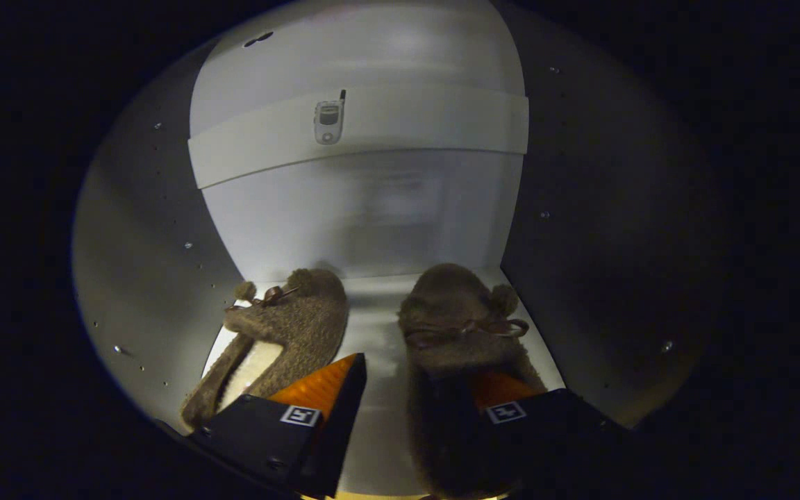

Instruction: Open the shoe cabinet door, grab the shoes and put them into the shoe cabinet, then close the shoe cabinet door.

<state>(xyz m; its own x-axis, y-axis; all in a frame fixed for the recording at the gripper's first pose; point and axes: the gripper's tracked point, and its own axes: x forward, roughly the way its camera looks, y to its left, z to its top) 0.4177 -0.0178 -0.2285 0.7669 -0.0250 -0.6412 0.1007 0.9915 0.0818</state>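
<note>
Reaching into the open shoe cabinet (164,229), your tool (414,410) sits low over the pale shelf (376,312) where 2 fuzzy brown slippers now lie side by side, toes toward the back panel (372,222). Judging by that, the door is already open and both shoes are inside; what looks left for you is to let go, draw the tool out and shut the door.

Your tool's fingers stand apart. The left finger (323,396) lies just beside the left slipper (289,333), over its inner edge. The right finger (504,403) overlaps the heel end of the right slipper (452,312), and whether it touches the pile or only hovers above it cannot be told. Bare shelf shows in the gap between the fingers, so nothing is clamped.

Both slippers are shaggy and soft, each with a thin ribbon bow and small pom-poms across the top. The left one is turned slightly, showing its cream lining (254,368); the right one points straight in. They look limp and light, likely to sag if lifted by one edge. A white band (442,128) with a small phone sticker (329,119) crosses the back panel above them.
</note>
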